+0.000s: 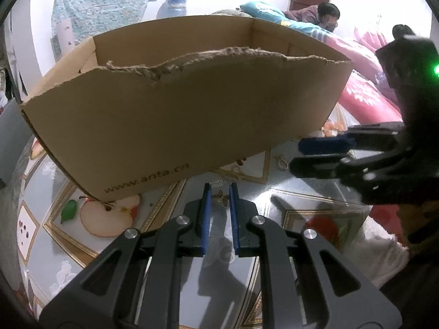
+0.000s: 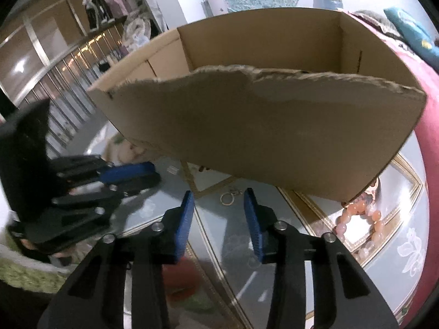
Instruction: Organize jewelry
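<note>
A torn brown cardboard box (image 1: 175, 115) stands on the glass table, also in the right wrist view (image 2: 274, 126). My left gripper (image 1: 220, 189) is open with a small gold butterfly charm (image 1: 221, 198) lying on the table between its fingertips. My right gripper (image 2: 219, 196) is open just short of a gold ring with a clasp (image 2: 227, 198), which also shows in the left wrist view (image 1: 281, 161). A pink and orange bead bracelet (image 2: 359, 219) lies at the box's right corner. Each gripper shows in the other's view: the right one (image 1: 299, 157), the left one (image 2: 153, 174).
The glass table top (image 1: 310, 203) has gold-framed fruit pictures under it, among them a halved apple (image 1: 107, 216). A red quilt (image 1: 365, 90) and people on a bed lie beyond the box. A white and green cloth (image 2: 27, 271) is at the table's left edge.
</note>
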